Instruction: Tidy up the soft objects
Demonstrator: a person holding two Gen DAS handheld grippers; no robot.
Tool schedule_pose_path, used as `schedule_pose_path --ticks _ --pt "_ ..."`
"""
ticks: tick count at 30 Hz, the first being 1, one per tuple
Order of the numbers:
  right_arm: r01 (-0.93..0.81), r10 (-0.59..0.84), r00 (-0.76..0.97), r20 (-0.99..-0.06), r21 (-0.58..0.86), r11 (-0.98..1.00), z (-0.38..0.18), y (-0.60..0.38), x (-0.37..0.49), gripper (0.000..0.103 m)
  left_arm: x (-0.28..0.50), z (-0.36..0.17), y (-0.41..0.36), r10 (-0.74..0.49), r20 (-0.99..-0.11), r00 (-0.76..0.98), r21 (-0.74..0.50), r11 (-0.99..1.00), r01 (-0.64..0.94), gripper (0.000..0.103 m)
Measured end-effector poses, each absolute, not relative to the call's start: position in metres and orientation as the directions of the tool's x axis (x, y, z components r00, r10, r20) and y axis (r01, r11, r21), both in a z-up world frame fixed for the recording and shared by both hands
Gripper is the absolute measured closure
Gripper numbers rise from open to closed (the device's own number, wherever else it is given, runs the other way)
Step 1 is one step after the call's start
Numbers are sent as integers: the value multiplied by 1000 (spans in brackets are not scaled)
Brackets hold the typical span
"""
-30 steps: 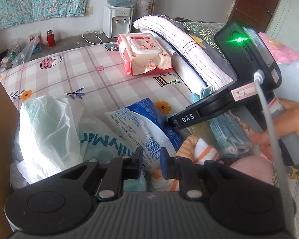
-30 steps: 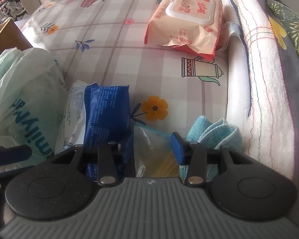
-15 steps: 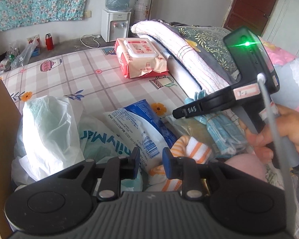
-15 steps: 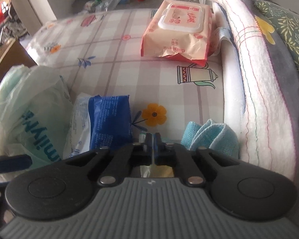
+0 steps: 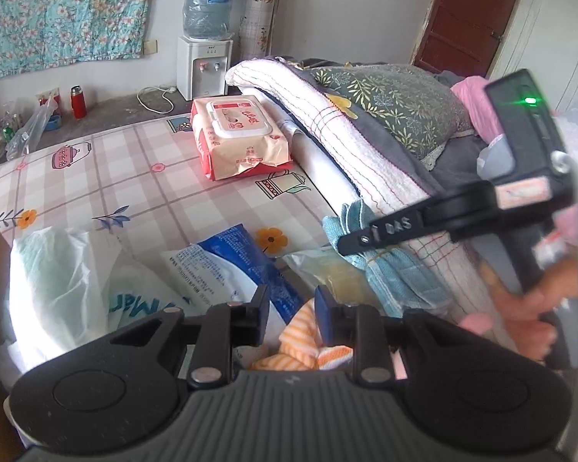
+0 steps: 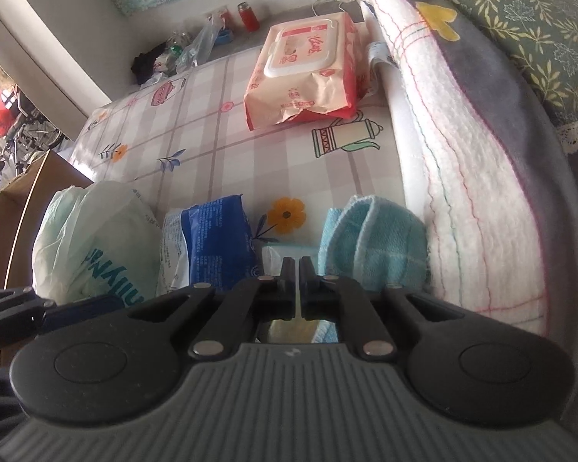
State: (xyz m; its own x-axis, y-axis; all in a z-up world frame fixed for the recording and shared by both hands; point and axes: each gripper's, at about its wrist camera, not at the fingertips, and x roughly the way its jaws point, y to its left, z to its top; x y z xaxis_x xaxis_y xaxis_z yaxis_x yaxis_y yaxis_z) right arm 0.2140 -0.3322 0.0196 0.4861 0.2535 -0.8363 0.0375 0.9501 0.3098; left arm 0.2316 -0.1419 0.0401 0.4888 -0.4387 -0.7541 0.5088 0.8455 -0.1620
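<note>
My left gripper (image 5: pixel 291 310) hangs over an orange-and-white striped cloth (image 5: pixel 302 333). Its jaws stand a little apart, and the cloth lies under the gap with no clear squeeze on it. My right gripper (image 6: pixel 297 267) is shut on the top edge of a clear plastic bag (image 5: pixel 329 271) with something yellowish inside. In the left wrist view the right gripper (image 5: pixel 348 239) reaches in from the right, held by a person's hand (image 5: pixel 528 308). A folded light-blue towel (image 6: pixel 370 242) lies just right of the bag.
A blue-and-white packet (image 5: pixel 231 265) and a white plastic bag (image 5: pixel 77 281) lie to the left, beside a cardboard box (image 6: pixel 27 200). A wet-wipes pack (image 5: pixel 239 134) sits farther back on the checked mattress (image 5: pixel 135 177). A folded white blanket (image 5: pixel 346 146) and a pillow (image 5: pixel 397 104) line the right side.
The right jaws closed on the clear bag's edge, then the right gripper rolled and lifted. The left jaws widened slightly and the left gripper drew back over the striped cloth.
</note>
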Motion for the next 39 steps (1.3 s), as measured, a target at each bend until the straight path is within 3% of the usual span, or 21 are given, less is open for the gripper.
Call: schedule_pose_path --ticks 6,9,13,17,19,22,26,32,39 --pt "82 186 526 -830 268 960 30 -353 196 59 247 35 -165 -418 -773 477 -135 843 520 81" --pt "88 161 490 -857 233 969 19 -355 200 54 254 32 -165 -387 -788 478 -133 866 482 85" --pt "48 143 445 -884 183 982 1 -344 207 39 258 35 -150 -375 -782 498 -149 888 435 85" --pt "63 102 430 -897 143 988 -9 -343 211 45 259 42 -132 -361 -775 519 -151 903 402 85" --pt "108 115 443 -889 180 978 -8 -352 210 61 257 45 -123 -360 -770 527 -153 906 394 85" --pt "153 131 476 -870 229 961 2 -363 204 71 254 50 -112 -360 -763 536 -156 908 389 85" --pt "106 180 550 -816 282 953 34 -356 195 71 248 59 -95 -359 -750 556 -162 914 372 85" --pt "-21 364 563 -741 428 903 60 -307 207 70 239 80 -62 -321 -720 615 -147 937 318 83" --pt "-64 472 471 -746 504 861 40 -249 230 54 227 92 -36 -287 -707 646 -126 950 285 66"
